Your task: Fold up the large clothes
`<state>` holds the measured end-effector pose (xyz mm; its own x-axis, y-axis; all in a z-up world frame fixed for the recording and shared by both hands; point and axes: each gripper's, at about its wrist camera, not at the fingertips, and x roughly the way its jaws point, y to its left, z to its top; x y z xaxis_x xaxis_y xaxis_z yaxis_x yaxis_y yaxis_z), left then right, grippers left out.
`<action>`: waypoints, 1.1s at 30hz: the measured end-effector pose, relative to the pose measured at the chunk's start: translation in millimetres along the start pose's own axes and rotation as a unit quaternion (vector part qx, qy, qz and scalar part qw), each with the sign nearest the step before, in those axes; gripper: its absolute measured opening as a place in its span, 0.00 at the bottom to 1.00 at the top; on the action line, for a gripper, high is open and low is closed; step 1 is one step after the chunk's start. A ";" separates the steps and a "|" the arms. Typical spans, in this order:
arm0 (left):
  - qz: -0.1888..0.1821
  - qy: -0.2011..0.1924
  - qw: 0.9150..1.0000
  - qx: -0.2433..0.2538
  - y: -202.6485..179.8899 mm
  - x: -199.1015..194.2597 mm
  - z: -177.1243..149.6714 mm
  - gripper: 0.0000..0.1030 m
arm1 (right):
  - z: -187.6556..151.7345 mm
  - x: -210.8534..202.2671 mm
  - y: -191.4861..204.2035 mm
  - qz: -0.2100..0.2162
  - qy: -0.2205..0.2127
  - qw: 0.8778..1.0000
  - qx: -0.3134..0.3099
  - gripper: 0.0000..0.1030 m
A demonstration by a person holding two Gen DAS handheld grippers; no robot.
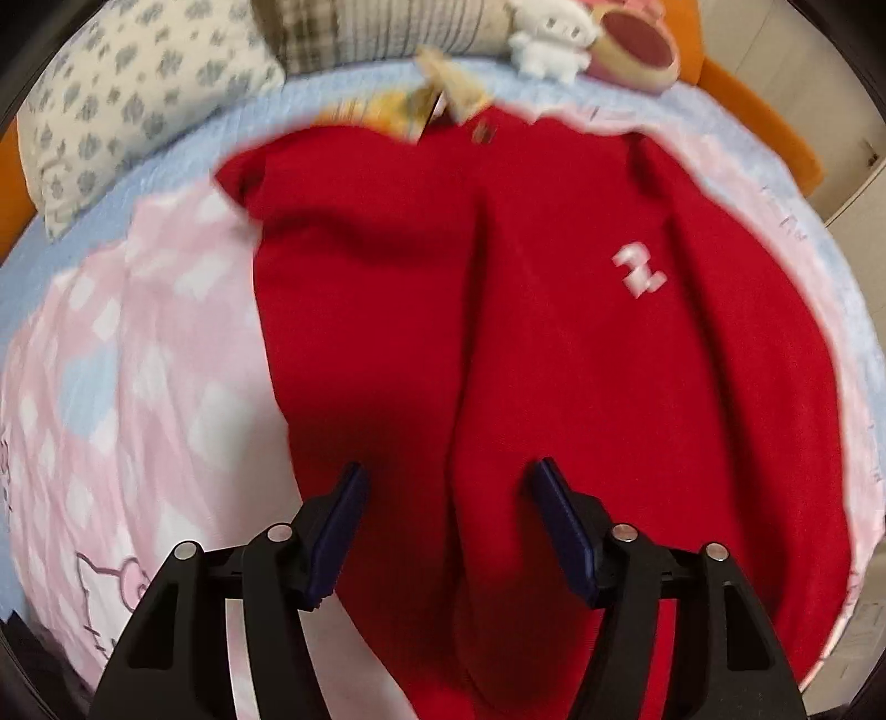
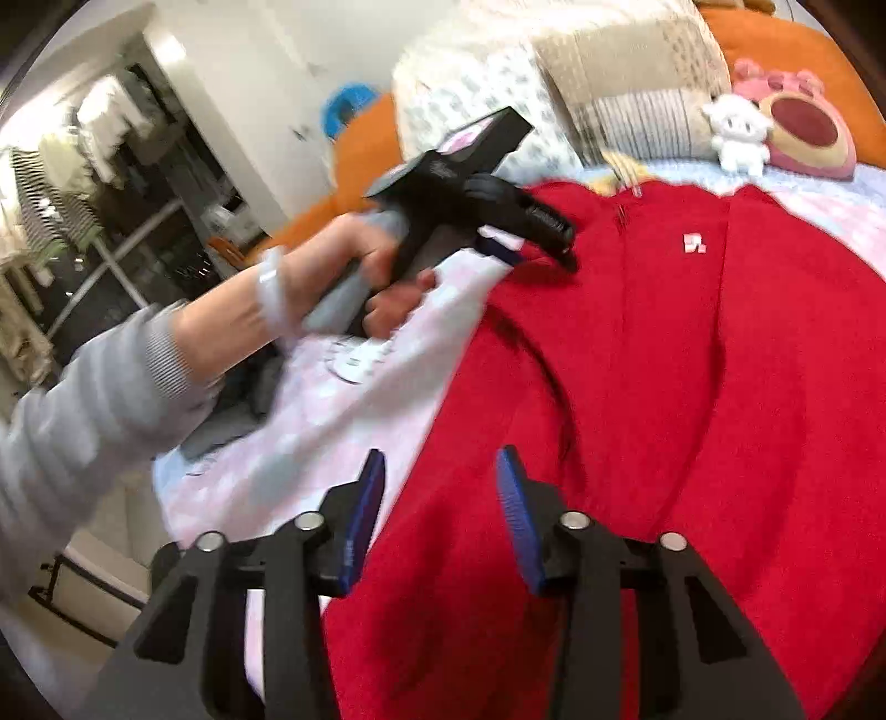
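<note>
We hover both grippers over red garment, spread flat mid-bed, collar toward pillow edge. Left gripper spread, empty. Right gripper parted, empty. Risk: single-layer pinch drags folded sleeve, bunching bedcover.

Matt red fleecy garment, soft pink cloth blanket, fluffy white plush toy

The left gripper hangs over a red garment spread on a pink and blue blanket, its jaws apart with nothing between them. A patterned pillow and a white plush toy lie beyond.
</note>
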<state>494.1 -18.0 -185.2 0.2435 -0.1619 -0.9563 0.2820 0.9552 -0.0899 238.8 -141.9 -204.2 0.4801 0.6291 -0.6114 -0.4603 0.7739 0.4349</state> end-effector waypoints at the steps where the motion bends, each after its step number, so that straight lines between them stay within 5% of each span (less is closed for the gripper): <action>1: -0.008 -0.005 1.000 -0.005 4.3 4.8 -1.2 0.66 | 1.1 8.9 -3.2 -0.002 0.013 1.000 0.001 0.33; 3: -0.023 -0.017 1.000 -0.008 8.6 3.1 -2.6 0.67 | -11.2 47.9 -3.3 -0.021 0.066 0.998 0.000 0.34; 6: -0.051 -0.033 0.998 -0.020 14.2 -14.2 1.9 0.66 | -22.0 42.7 -1.4 0.000 0.062 0.998 0.006 0.34; 9: -0.080 -0.057 0.995 -0.026 3.8 -48.0 -1.1 0.66 | -21.6 -15.0 -17.6 0.070 0.016 0.996 0.052 0.40; 10: -0.088 -0.059 0.994 -0.016 -7.2 -58.1 -6.1 0.66 | -20.4 -40.5 -29.4 0.083 -0.006 0.994 0.068 0.51; 11: -0.094 -0.058 0.994 -0.007 -18.1 -64.4 -10.9 0.66 | -20.1 -64.6 -41.3 0.080 -0.027 0.993 0.081 0.60; 14: -0.152 -0.039 0.986 0.056 -83.4 -83.4 -43.2 0.67 | -18.4 -132.4 -87.4 0.032 -0.081 0.989 0.120 0.61; 18: -0.213 -0.008 0.957 0.198 -203.5 -95.6 -110.5 0.74 | -50.4 -221.2 -156.8 -0.056 -0.156 0.962 0.216 0.61; 21: -0.239 -0.008 0.920 0.310 -292.8 -103.0 -178.5 0.78 | -93.3 -276.5 -177.1 -0.086 -0.206 0.939 0.261 0.64; 25: -0.209 -0.018 0.897 0.390 -356.9 -91.1 -227.3 0.81 | -137.0 -305.2 -189.8 -0.085 -0.197 0.930 0.298 0.66; 33: -0.033 -0.034 0.894 0.446 -417.9 -34.4 -269.7 0.81 | -163.7 -312.3 -190.1 -0.079 -0.165 0.935 0.305 0.66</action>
<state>117.6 -344.8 -189.8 0.2468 -0.2535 -0.9353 0.9178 0.3709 0.1417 54.2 -497.4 -204.2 0.7560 0.4140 -0.5070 0.0993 0.6931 0.7140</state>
